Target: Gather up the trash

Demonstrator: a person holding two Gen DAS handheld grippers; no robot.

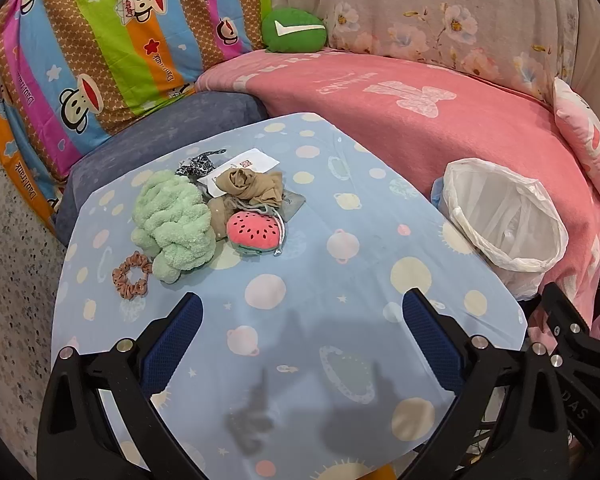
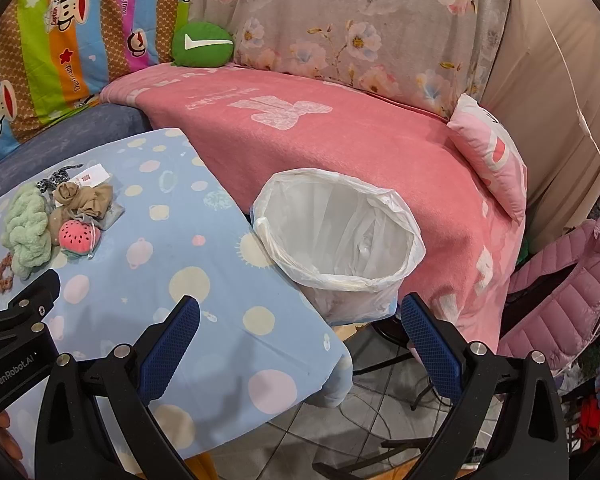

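A pile lies on the blue spotted tablecloth: a mint fluffy cloth, a beige stocking bundle, a watermelon pouch, a white paper slip, a leopard-print scrunchie and a pink scrunchie. A bin lined with a white bag stands at the table's right edge; it also shows in the right wrist view. My left gripper is open and empty, above the table short of the pile. My right gripper is open and empty, just before the bin.
A sofa with a pink blanket runs behind the table. A striped monkey-print cover, a green cushion and a floral cover lie behind. A pink jacket hangs at the right. Cables lie on the tiled floor.
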